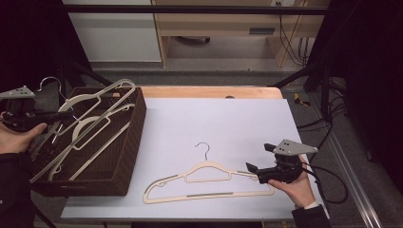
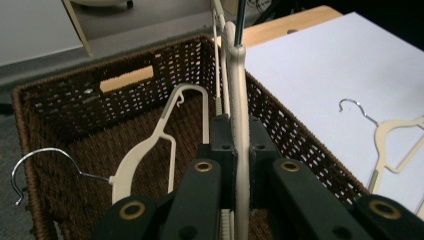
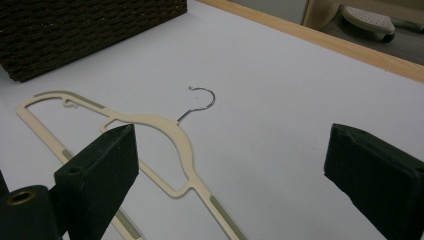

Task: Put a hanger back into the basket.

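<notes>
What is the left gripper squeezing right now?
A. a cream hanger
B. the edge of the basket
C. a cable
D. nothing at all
A: in the left gripper view, the left gripper has its jaws shut on a cream hanger that sticks up over the brown basket.

Basket: dark brown weave. Hangers: cream, grey strips, silver hooks. Table cover: pale lilac-white. Gripper jaws: black.
</notes>
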The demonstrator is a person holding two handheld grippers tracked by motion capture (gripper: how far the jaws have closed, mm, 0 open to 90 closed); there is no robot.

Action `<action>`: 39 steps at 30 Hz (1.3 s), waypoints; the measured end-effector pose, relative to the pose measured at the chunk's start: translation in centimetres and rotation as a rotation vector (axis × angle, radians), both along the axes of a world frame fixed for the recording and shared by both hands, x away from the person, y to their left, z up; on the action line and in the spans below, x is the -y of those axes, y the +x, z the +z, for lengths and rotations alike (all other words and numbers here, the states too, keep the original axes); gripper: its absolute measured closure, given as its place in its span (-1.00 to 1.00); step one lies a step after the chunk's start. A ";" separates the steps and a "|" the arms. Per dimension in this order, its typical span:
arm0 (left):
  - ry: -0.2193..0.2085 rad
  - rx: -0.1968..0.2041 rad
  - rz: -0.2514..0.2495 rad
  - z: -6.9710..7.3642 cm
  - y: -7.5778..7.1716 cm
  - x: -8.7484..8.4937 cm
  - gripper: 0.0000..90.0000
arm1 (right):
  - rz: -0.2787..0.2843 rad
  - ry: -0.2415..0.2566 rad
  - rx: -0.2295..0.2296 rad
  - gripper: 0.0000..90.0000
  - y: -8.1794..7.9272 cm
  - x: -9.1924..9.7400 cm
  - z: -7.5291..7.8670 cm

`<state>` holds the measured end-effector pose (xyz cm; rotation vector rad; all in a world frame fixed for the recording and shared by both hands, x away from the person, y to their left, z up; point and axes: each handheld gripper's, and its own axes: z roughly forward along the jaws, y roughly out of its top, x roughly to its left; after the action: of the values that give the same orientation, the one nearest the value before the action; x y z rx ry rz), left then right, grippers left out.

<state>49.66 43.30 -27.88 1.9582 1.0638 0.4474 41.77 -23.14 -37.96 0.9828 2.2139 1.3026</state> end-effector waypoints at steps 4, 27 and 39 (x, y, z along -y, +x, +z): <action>0.042 -0.025 0.008 -0.5 0.5 0.6 0.91 | 0.006 -0.006 -0.005 -0.84 0.0 -0.1 -0.1; 0.091 -0.117 0.004 -5.3 2.6 1.7 0.91 | 0.012 -0.011 -0.009 -0.83 0.1 -0.3 -0.2; 0.181 -0.235 0.061 -7.9 3.1 1.8 0.77 | 0.017 -0.019 -0.005 -0.83 0.2 -0.6 -0.2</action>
<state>52.80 41.48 -35.83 2.1831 1.2715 0.3636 41.92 -22.54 -38.13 0.9637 2.2393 1.2855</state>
